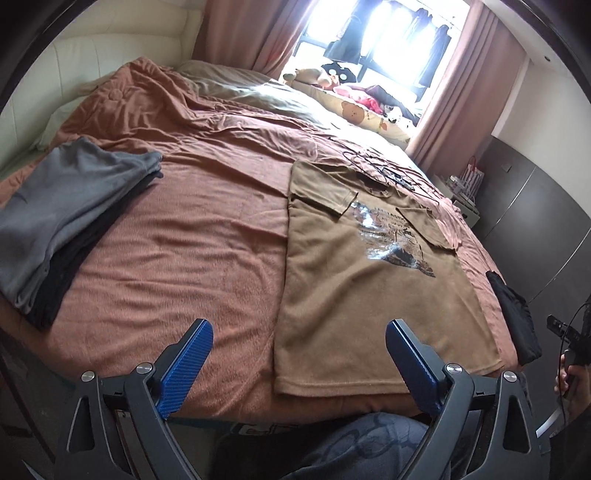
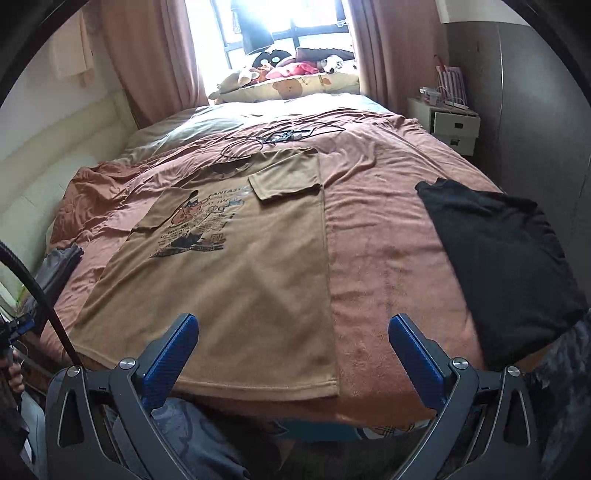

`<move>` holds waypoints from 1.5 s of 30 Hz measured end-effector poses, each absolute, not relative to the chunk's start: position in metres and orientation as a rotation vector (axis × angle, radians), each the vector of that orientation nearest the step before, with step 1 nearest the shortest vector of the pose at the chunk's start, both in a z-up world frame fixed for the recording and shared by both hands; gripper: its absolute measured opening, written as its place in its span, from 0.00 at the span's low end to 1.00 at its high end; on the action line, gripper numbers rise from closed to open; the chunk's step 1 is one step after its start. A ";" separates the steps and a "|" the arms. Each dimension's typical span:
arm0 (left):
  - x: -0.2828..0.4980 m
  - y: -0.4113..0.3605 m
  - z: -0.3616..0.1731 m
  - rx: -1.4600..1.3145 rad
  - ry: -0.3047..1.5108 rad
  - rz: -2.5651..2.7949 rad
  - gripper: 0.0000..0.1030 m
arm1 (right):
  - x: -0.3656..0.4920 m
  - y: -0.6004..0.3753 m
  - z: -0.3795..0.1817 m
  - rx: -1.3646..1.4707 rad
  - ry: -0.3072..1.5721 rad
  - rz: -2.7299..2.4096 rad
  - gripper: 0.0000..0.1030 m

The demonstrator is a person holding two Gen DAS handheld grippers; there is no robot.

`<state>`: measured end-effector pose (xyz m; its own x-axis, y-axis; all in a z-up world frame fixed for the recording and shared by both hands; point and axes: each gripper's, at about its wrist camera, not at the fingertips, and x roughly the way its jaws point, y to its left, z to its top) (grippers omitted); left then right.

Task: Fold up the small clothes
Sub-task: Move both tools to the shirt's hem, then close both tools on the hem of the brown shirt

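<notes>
Straight ahead of my claw there's a big bed (image 2: pixel 369 236) with a rusty-brown cover. Past it, a blown-out bright window (image 2: pixel 288 22) with pink curtains (image 2: pixel 391 48). Off to my right: small white drawers (image 2: pixel 452 125) and a dark grey wardrobe (image 2: pixel 524 110).

I'm standing in a home bedroom. A wide bed (image 1: pixel 177 236) under a rust-brown blanket (image 2: pixel 388 236) fills the middle of my view. At the top, pink curtains (image 2: pixel 155 51) frame a bright window (image 2: pixel 295 22), with soft toys (image 2: pixel 280 62) and a bear-print pillow (image 2: pixel 295 86) heaped below it. A white nightstand (image 2: pixel 452 125) stands at upper right beside a dark wardrobe (image 2: pixel 535 110).
</notes>
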<state>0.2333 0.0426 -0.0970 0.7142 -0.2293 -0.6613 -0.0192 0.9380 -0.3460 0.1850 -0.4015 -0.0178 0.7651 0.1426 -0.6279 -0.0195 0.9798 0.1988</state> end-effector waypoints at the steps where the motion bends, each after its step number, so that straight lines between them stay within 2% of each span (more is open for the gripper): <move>1: 0.231 0.044 -0.104 -0.352 0.778 -0.119 0.93 | 0.184 -0.402 -0.022 0.189 0.701 0.086 1.00; 5: 0.223 0.050 -0.131 -0.403 0.811 -0.118 0.91 | 0.182 -0.404 -0.038 0.217 0.715 0.070 1.00; 14: 0.227 0.057 -0.166 -0.491 0.875 -0.127 0.80 | 0.195 -0.412 -0.073 0.296 0.764 0.074 1.00; 16: 0.232 0.057 -0.172 -0.516 0.891 -0.139 0.72 | 0.200 -0.415 -0.078 0.325 0.768 0.082 1.00; 18: 0.237 0.058 -0.178 -0.540 0.910 -0.148 0.64 | 0.205 -0.418 -0.085 0.356 0.774 0.089 0.95; 20: 0.242 0.058 -0.182 -0.567 0.916 -0.157 0.61 | 0.211 -0.423 -0.094 0.391 0.792 0.095 0.85; 23: 0.249 0.059 -0.187 -0.611 0.927 -0.163 0.60 | 0.218 -0.431 -0.104 0.444 0.812 0.098 0.78; 25: 0.254 0.059 -0.193 -0.651 0.943 -0.176 0.53 | 0.220 -0.437 -0.111 0.474 0.817 0.100 0.75; 27: 0.258 0.057 -0.198 -0.686 0.961 -0.191 0.51 | 0.222 -0.441 -0.117 0.497 0.822 0.102 0.74; 38: 0.268 0.051 -0.217 -0.791 0.997 -0.208 0.50 | 0.212 -0.466 -0.140 0.700 0.782 0.154 0.70; 40: 0.270 0.055 -0.220 -0.837 0.985 -0.213 0.50 | 0.209 -0.467 -0.146 0.757 0.770 0.187 0.67; 42: 0.271 0.057 -0.222 -0.881 0.974 -0.218 0.50 | 0.207 -0.464 -0.152 0.808 0.773 0.235 0.57; 45: 0.271 0.057 -0.223 -0.933 0.969 -0.228 0.50 | 0.205 -0.462 -0.161 0.848 0.771 0.259 0.56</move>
